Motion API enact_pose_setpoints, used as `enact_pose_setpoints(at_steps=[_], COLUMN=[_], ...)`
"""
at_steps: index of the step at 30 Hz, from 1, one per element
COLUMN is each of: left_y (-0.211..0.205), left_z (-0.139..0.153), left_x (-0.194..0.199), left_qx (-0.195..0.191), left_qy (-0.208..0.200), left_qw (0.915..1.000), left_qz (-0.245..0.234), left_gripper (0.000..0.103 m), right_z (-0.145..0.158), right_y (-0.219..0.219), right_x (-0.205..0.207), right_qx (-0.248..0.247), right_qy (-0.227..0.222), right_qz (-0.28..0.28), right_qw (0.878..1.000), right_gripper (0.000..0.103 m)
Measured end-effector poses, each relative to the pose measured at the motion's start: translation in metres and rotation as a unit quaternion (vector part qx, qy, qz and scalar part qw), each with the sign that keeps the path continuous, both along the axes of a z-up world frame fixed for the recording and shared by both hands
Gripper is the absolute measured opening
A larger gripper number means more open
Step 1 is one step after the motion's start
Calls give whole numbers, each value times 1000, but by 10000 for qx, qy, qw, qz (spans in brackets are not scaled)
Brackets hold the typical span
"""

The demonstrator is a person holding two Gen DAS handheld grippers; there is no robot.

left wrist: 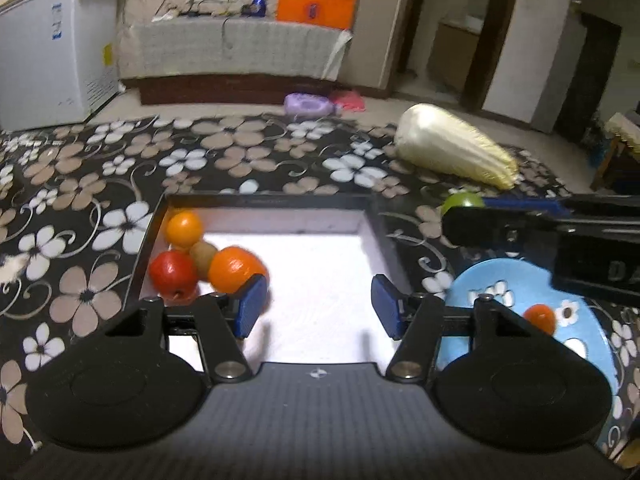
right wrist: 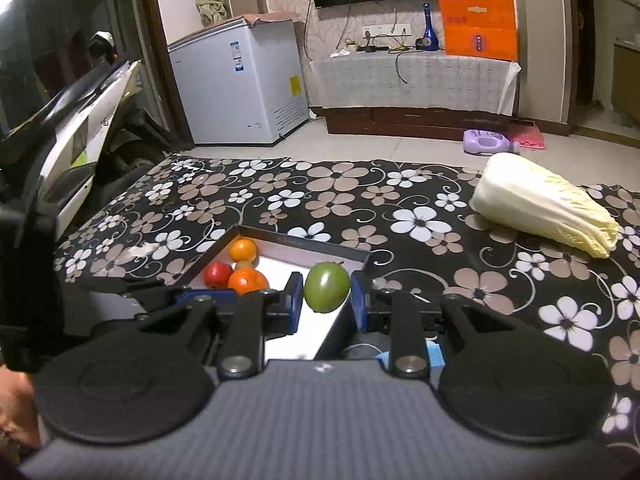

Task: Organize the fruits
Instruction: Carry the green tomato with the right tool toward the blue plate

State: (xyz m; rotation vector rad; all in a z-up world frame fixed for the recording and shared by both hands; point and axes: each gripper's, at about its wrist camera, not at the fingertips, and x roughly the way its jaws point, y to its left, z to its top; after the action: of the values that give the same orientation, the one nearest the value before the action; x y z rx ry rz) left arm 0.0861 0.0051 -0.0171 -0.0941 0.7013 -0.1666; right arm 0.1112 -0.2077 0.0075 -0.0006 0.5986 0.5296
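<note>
While the floral cloth (right wrist: 360, 196) covers the whole table, a cabbage (right wrist: 544, 208) lies on its far right side, well apart from the tray (left wrist: 384, 220). Tray: black rim, white floor. Its left corner holds four fruits in a touching cluster: near orange (left wrist: 234, 268), red apple (left wrist: 173, 274), far orange (left wrist: 184, 229), brown kiwi (left wrist: 202, 255) in the middle. Blue plate (left wrist: 516, 284) just right of tray, one small orange fruit (left wrist: 540, 318) on it. Left gripper (left wrist: 318, 306) over tray floor, fingers apart, nothing between; its left pad is beside the near orange, contact unclear. Right gripper (right wrist: 326, 300) clamped on green fruit (right wrist: 327, 287), held over the tray's right edge.
</note>
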Motion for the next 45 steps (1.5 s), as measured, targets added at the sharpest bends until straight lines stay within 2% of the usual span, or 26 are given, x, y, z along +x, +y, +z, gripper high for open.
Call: enact_pose_setpoints(at_steps=[5,11,15,16,20,26,31,33,34,38,45], left_y=[11,24,29,33,38,31,30,32,34,35,37], left_z=[5,-5,-21,-23,-24,-24,-22,-24,-23,-25,-25], left_x=[-18,-39,-31,-27,-18,1,11,18,19,24,26], left_qx=[-141,64,260,157,16,276,383,299,237,409,320], left_qy=[96,259,588,681,687,927,880,954,923,800,644], left_qw=[9999,9991,9951,9944,9942,9921,9928,9926,9930,9931,9951], left_qz=[-10,315,757,794,829,794,721,696,699,747,682], left_gripper=[64,64,64,63,62,60,60,60,60,60,60], right_z=[3,3,4,4,2,0,-2,-2,-3,-5,-7], right_y=[-12,-12,-5,-4,1,2,2,2,3,4,5], right_x=[-2,0,-1,-1,0,0,1,1,1,1,1], right_qx=[74,151,195,193,179,136,80,76,66,0,-27], right_qy=[-17,49,55,54,77,105,126,131,133,163,188], right_qz=[-53,10,90,104,143,162,160,162,170,195,196], right_qw=[10000,9999,9998,9997,9997,9997,9998,9998,9997,9997,9996], right_gripper=[29,29,29,29,29,29,29,29,29,29,29])
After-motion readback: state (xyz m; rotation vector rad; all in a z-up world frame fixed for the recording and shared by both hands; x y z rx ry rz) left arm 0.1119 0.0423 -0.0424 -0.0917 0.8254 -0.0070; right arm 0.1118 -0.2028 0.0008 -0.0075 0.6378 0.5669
